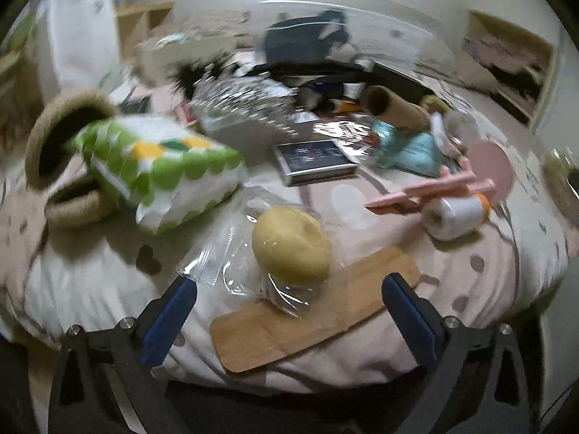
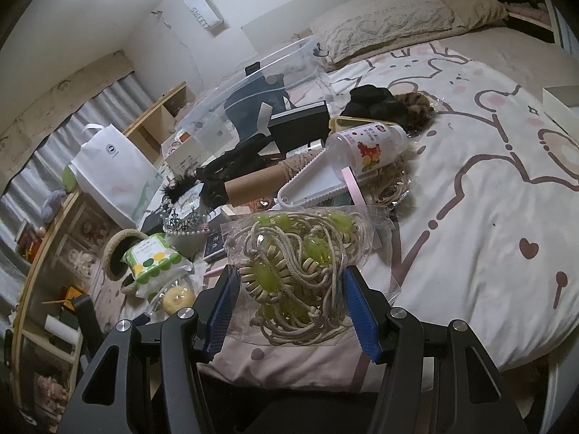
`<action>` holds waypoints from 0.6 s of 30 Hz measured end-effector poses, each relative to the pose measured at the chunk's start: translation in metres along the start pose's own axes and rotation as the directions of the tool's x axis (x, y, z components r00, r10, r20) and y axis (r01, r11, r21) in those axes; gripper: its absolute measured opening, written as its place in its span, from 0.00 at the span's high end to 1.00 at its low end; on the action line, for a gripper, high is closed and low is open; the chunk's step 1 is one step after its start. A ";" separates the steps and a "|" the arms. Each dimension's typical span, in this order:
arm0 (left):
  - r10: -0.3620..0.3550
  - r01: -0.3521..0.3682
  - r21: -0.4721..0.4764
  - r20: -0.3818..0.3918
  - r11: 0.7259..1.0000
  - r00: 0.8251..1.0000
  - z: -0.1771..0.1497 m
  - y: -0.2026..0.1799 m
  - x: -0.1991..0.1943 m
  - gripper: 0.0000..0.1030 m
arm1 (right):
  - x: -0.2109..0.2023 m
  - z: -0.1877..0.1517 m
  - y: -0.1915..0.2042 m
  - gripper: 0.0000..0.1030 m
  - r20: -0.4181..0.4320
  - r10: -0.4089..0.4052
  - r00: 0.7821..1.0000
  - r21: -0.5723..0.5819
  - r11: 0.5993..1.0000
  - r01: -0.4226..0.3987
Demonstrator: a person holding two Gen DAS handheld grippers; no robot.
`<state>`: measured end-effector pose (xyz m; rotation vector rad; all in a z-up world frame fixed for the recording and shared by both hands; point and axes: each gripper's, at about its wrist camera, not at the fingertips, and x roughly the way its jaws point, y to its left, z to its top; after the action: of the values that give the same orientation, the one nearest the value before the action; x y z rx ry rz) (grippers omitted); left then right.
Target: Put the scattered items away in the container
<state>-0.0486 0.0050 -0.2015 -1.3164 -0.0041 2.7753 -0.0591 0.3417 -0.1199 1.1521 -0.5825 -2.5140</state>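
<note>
Clear plastic bag of beige cord and green beads (image 2: 300,275) sits clamped between the right gripper (image 2: 289,311) pads, above the bed (image 2: 488,217). Left gripper (image 1: 289,311) gapes wide, empty, over a bagged yellow sponge (image 1: 291,244) beside the green tissue pack (image 1: 159,166).

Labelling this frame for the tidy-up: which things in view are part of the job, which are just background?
Job items:
- clear storage bin
- bagged cord-and-bead bundle, clamped in right gripper
- bagged yellow ball, between the open left gripper pads
- tissue pack
- cardboard tube
- tiara

Lying about:
- pillow
- white paper bag
- shelf unit
</note>
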 end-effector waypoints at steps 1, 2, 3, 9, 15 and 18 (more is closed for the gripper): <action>-0.009 0.009 0.023 -0.001 1.000 1.000 0.001 -0.003 -0.002 0.00 | 0.000 0.000 -0.001 0.42 0.001 -0.001 1.000 0.004 1.000 0.001; -0.016 0.016 0.042 -0.004 0.999 1.000 0.001 -0.005 -0.004 0.00 | 0.000 -0.001 -0.003 0.42 0.002 -0.003 1.000 0.009 1.000 0.003; -0.020 0.020 0.057 -0.008 0.998 1.000 0.002 -0.006 -0.005 0.00 | 0.000 -0.001 -0.004 0.42 0.003 -0.004 1.000 0.014 1.000 0.004; 0.025 -0.024 0.087 -0.007 0.996 1.000 0.011 0.002 -0.011 0.00 | 0.000 -0.002 -0.011 0.42 0.001 -0.005 1.000 0.034 0.999 0.005; 0.022 -0.021 0.166 -0.007 0.986 1.000 0.014 0.012 -0.012 0.00 | 0.006 0.001 -0.010 0.42 -0.002 0.014 1.000 0.041 0.999 -0.014; -0.005 0.011 0.203 -0.030 0.979 1.000 0.023 0.008 -0.003 0.00 | 0.011 0.002 -0.007 0.42 -0.011 0.019 1.000 0.035 0.999 -0.018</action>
<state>-0.0649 -0.0024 -0.1849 -1.3014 0.2674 2.6640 -0.0684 0.3437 -0.1297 1.1673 -0.6337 -2.4893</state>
